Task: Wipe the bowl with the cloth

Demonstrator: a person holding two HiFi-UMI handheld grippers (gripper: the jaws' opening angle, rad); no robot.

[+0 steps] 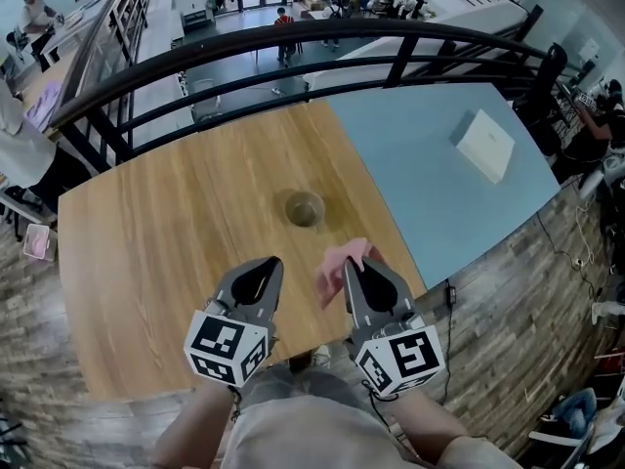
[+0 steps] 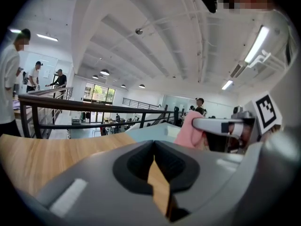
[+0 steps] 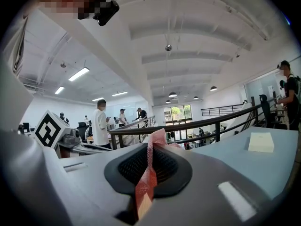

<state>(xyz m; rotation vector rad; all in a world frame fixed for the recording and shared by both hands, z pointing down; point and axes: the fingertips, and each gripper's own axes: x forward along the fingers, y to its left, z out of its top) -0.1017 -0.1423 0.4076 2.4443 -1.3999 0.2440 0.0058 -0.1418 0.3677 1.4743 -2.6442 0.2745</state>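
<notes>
The right tongs are pinching the pink cloth, the left tongs are sitting closed and empty, and with the bowl waiting ahead of both on the counter, the approach is likely calling for carrying the cloth forward into it.

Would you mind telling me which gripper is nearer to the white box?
Right. The right gripper, holding the pink cloth, sits below and left of the white box in the head view; the left gripper lies farther left.
</notes>
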